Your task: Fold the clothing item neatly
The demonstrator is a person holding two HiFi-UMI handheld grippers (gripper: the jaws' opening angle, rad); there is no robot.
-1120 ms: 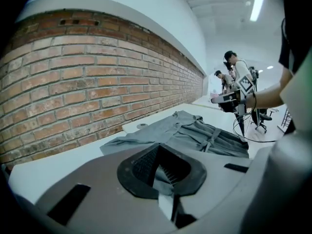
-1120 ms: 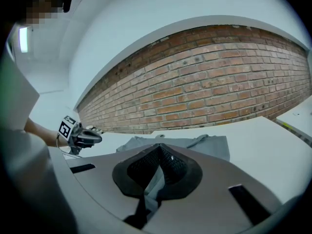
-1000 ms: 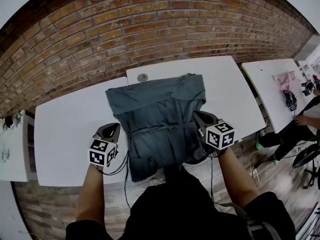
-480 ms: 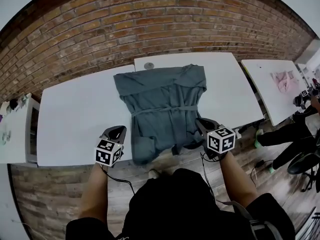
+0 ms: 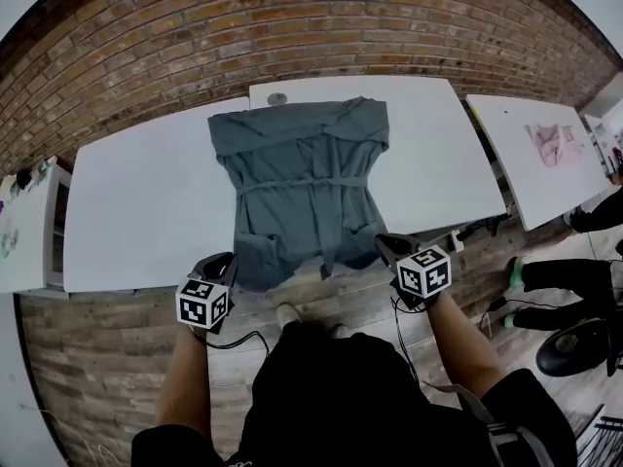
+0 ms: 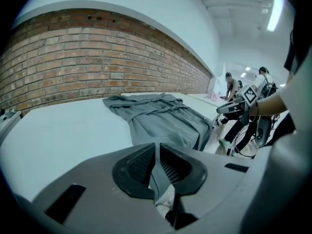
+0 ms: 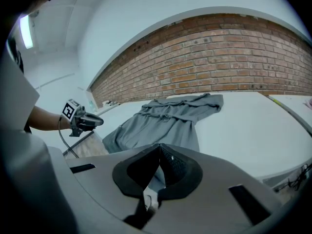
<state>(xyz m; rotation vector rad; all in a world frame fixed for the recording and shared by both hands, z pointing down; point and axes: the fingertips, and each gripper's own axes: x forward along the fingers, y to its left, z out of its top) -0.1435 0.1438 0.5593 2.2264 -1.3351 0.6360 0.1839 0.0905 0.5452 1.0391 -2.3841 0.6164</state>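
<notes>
While both grippers hang just off the table's near edge, the left gripper (image 5: 224, 260) and right gripper (image 5: 383, 241) are clamped together, each apparently pinching a hem corner of the grey garment (image 5: 302, 183). The garment lies spread across the white table (image 5: 136, 212) toward the brick wall (image 5: 292, 27).

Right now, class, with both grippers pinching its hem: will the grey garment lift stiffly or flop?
Probably floppy: the grey garment creases and droops over the table edge. Likely light: its thin fabric fits inside the shut left gripper and right gripper.
</notes>
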